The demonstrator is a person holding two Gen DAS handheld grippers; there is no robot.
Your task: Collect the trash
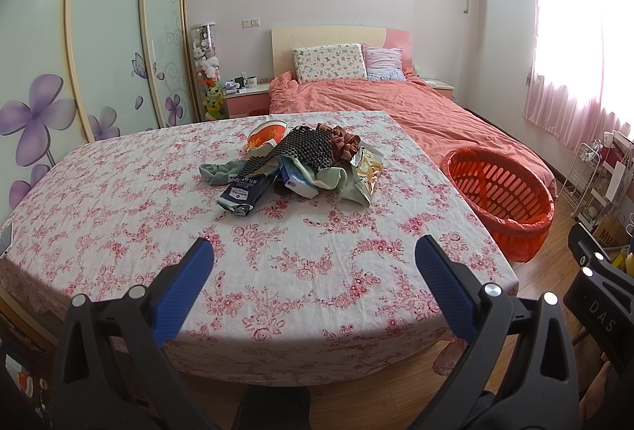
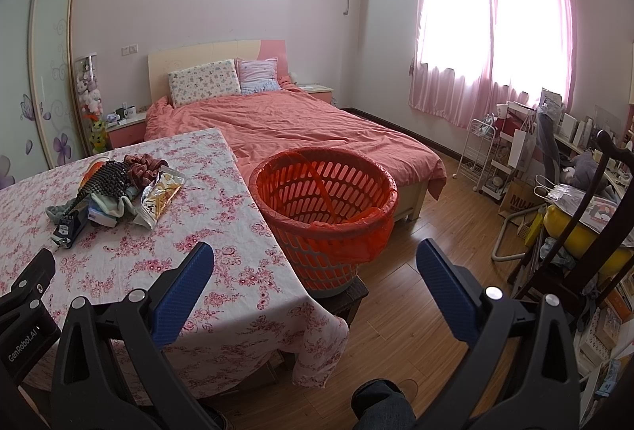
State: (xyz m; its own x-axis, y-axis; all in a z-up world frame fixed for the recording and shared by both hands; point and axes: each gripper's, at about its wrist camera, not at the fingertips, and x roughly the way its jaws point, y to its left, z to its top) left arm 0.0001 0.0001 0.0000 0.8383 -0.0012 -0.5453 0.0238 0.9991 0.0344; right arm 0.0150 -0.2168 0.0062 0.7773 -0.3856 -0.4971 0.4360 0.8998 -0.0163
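Flowered cloth covers the tabletop (image 1: pixel 119 200), on which a heap of trash (image 1: pixel 301 160) is piled toward the far side. An orange basket (image 2: pixel 325 208) is set just beside the tabletop's right edge. Both the left gripper (image 1: pixel 313 263) and right gripper (image 2: pixel 315 263) are held with jaws apart, nothing between them.

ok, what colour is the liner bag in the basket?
Orange-red, about the same shade as the basket itself; the liner bag shows best in the right wrist view.
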